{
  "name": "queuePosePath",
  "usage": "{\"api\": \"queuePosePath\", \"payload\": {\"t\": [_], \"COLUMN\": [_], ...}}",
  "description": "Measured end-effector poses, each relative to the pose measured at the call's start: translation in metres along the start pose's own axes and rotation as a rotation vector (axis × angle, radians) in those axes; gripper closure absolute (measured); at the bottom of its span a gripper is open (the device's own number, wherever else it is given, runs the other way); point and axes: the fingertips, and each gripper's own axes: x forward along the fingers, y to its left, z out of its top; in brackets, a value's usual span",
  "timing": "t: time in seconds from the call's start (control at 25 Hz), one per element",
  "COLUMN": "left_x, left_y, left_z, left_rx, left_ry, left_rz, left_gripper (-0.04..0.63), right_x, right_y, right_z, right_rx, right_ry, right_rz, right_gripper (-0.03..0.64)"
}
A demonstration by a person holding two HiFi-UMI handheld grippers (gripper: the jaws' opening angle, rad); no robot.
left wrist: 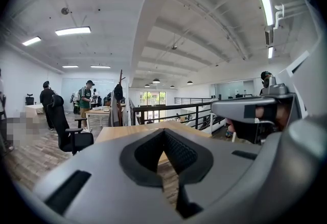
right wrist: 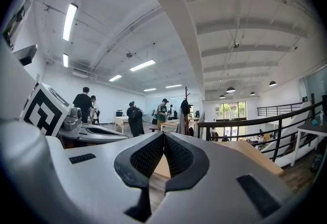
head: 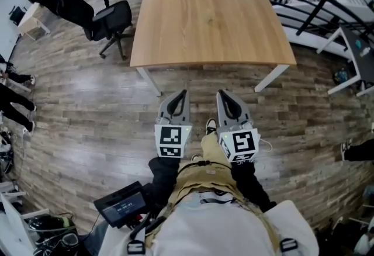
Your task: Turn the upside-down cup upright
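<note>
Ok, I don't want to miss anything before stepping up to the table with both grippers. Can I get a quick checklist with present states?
1. Cup in sight: not ok. None shows on the table or in either gripper view.
2. Left gripper empty: ok. Its jaws are together with nothing between them.
3. Right gripper empty: ok. Its jaws are together with nothing between them.
4. Jaws open for a grasp: not ok. Both are shut.
5. Grippers over the table: not ok. Both are short of its near edge.
</note>
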Motion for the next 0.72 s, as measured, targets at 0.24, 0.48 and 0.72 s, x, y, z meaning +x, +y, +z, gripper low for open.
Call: {"api": "queuePosePath", "payload": {"t": [0.24, 0.48, 0.72], "left_x": [0.044, 0.133, 0.242], "left_y": [0.023, 0.063, 0.087], "left_z": [-0.01, 0.012, 0.048], "left_rx": [0.002, 0.018, 0.039], "left_ry": [0.022, 0.017, 0.013], "left_rz": [0.035, 0.078, 0.072], "left_gripper": [0.595, 0.595, 0.595], "right_x": [0.047, 0.134, 0.221], "right_y": [-0.022, -0.077, -0.154], "right_z": [-0.02, -0.009, 0.004], "right_rx": [0.031, 0.04, 0.047], "right_ry": [-0.002, -0.048, -0.046], "right_rz": [0.029, 0.065, 0.06], "right_gripper": [0.595, 0.595, 0.595]}}
